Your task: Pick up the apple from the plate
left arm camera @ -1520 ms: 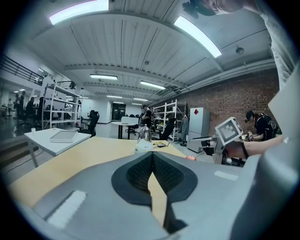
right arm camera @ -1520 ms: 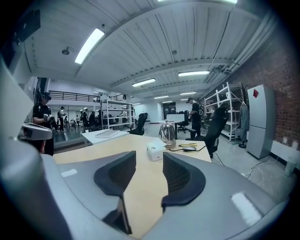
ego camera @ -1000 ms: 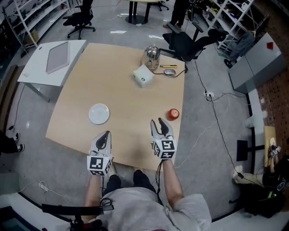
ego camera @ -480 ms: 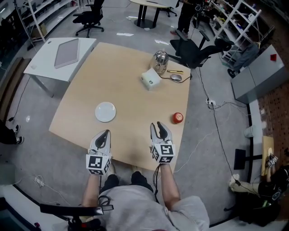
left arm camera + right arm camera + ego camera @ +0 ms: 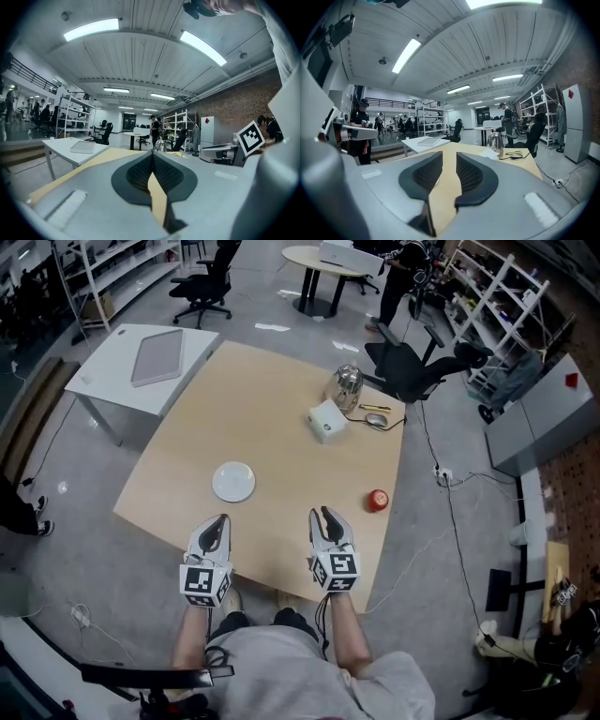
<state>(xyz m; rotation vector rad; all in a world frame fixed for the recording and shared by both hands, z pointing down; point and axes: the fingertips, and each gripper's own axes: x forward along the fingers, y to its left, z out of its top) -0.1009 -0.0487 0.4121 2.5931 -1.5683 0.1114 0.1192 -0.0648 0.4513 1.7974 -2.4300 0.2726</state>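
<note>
A red apple point(image 5: 377, 500) lies on the bare wooden table point(image 5: 244, 418) near its right edge, apart from the plate. The white plate point(image 5: 233, 481) sits empty at the table's near left. My left gripper point(image 5: 217, 524) hovers just this side of the plate with its pads together and nothing in them point(image 5: 152, 154). My right gripper point(image 5: 326, 517) hangs over the near edge, left of the apple and short of it. Its jaws point(image 5: 449, 154) are closing, with a narrow gap and nothing between them. Neither gripper view shows the apple.
A shiny metal kettle point(image 5: 347, 385), a white box point(image 5: 325, 420), a mouse point(image 5: 377, 418) and a yellow pen point(image 5: 373, 408) sit at the table's far right. A white side table point(image 5: 122, 381) with a grey tablet stands at the left. An office chair point(image 5: 412, 367) stands beyond the far corner.
The table, plate and apple have slid right and down in the head view. Both grippers now stand a little further left of the plate and apple. The right jaws have narrowed.
</note>
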